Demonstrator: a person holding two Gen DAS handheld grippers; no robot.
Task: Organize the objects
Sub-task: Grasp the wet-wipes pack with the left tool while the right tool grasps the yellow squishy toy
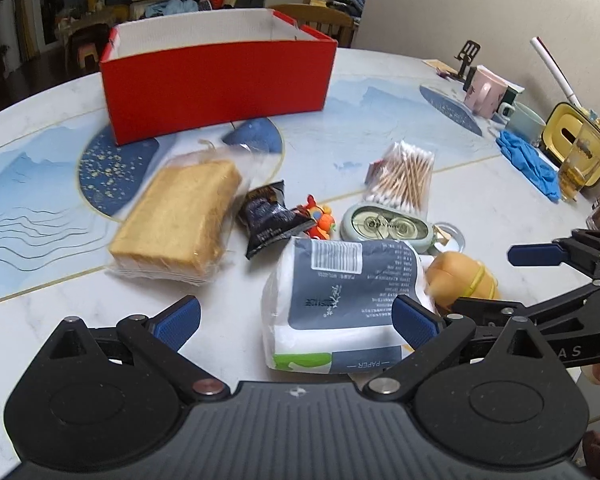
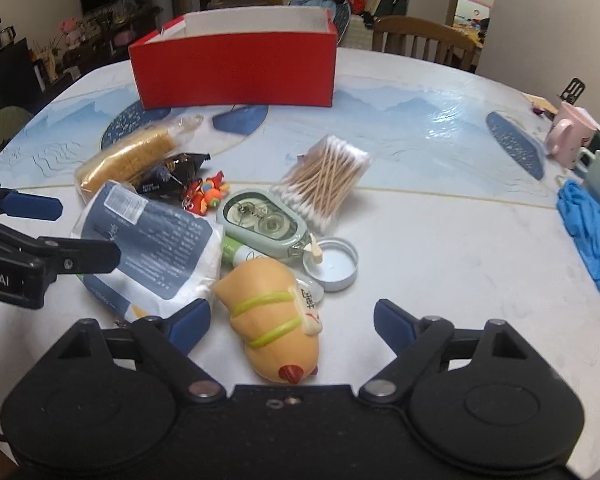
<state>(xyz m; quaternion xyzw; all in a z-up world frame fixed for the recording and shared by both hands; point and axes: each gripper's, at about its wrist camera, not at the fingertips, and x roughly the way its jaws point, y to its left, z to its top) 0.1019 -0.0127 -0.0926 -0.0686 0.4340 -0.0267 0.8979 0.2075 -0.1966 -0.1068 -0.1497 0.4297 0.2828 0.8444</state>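
A red box [image 1: 216,80] [image 2: 236,68] stands open-topped at the back of the table. In front of it lie bagged bread [image 1: 180,220], a black snack packet [image 1: 268,216], an orange toy [image 1: 320,216], a cotton swab pack [image 2: 324,176], a green oval case [image 2: 260,216] and a tin lid [image 2: 332,264]. My left gripper [image 1: 296,322] is open around a blue-and-white tissue pack [image 1: 340,292]; its left pad is clear of the pack. My right gripper [image 2: 292,326] is open, and a hot-dog toy [image 2: 276,320] lies between its pads, untouched.
At the right edge are a pink mug [image 2: 572,136], blue gloves [image 2: 592,236], a yellow tissue holder [image 1: 576,148] and a glass [image 1: 576,172]. A wooden chair [image 2: 424,40] stands behind the table. The two grippers are close side by side.
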